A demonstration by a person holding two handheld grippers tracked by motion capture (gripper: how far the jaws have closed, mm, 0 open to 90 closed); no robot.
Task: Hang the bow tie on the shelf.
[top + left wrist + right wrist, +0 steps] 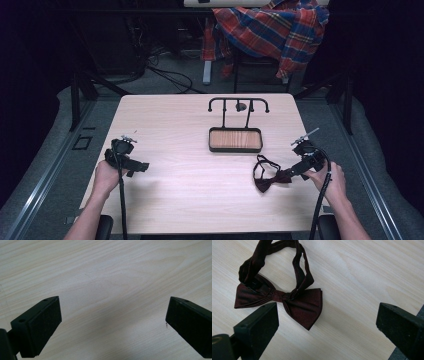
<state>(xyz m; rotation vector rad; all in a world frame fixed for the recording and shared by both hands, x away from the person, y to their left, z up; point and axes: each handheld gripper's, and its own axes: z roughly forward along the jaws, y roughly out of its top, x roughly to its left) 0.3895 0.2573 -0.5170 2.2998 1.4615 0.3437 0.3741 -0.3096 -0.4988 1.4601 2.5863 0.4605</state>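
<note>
High view: bow tie (266, 175) nr front-right edge of surface (175, 150), wide bare room left; right gripper (285, 176) beside tie, jaws open, empty; left gripper (141, 167) jaws open, empty.

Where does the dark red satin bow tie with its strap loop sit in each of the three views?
High view: dark red satin bow tie lies on the table's right side, below the black-rimmed wooden tray, just ahead of the right claw.
Right gripper view: bow tie lies upper left, above the open jaws.
Left gripper view: not in it.
Shared landmark: the pale wood-grain tabletop.
</note>
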